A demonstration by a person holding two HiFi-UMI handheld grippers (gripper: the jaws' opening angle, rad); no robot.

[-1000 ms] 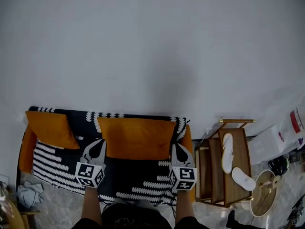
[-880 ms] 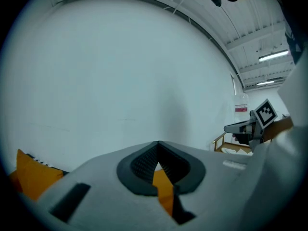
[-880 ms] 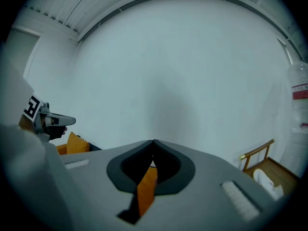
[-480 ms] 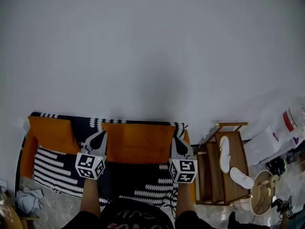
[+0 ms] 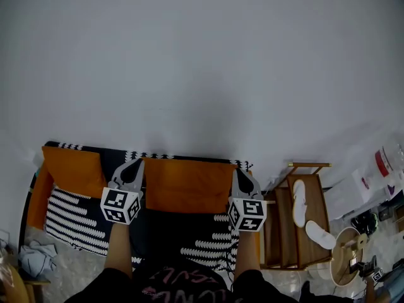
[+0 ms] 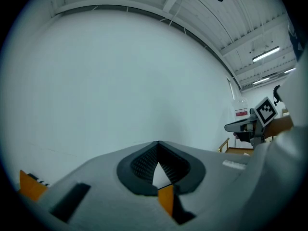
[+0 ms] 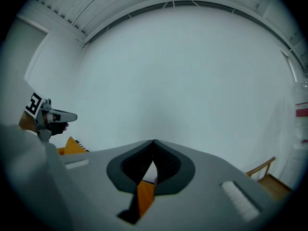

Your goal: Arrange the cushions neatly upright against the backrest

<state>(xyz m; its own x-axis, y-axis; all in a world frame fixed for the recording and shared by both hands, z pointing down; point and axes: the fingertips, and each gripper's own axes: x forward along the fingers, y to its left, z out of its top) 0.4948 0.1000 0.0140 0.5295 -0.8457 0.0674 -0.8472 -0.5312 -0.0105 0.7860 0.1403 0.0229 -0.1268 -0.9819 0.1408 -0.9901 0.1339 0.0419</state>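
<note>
- In the middle of the sofa (image 5: 38,194), the big orange cushion (image 5: 186,183), broad face toward the head camera, top edge just under the patterned rim of the backrest (image 5: 189,157).
- Left tongs (image 5: 137,163) at the left edge of the big orange cushion, near its upper corner; jaws pressed together tip to tip (image 6: 159,142), with a sliver of orange fabric pinched just behind the tips.
- Right tongs (image 5: 239,172) at the cushion's right edge, likewise near the top; jaws closed tip to tip (image 7: 154,141), with orange fabric caught in the gap behind them.
- Both tongs roughly level with each other, pointing toward the plain pale wall (image 5: 202,68).
- Impossible to tell from above whether the cushion's lower edge touches the seat or hangs clear of it.
- Smaller orange cushion (image 5: 71,168) at the sofa's left end, propped against the backrest, just beside the left tongs and apart from the big orange cushion.
- Black cover (image 5: 69,210) with white toothed stripes spread over the seat and backrest.
- Wooden rack (image 5: 278,229) right beside the sofa's right end, with a pair of white slippers (image 5: 300,202) on it.
- Grey cloth (image 5: 35,257) bunched on the floor at lower left.
- Seen from each tongs' own camera, the other tongs off to the side against the wall.
</note>
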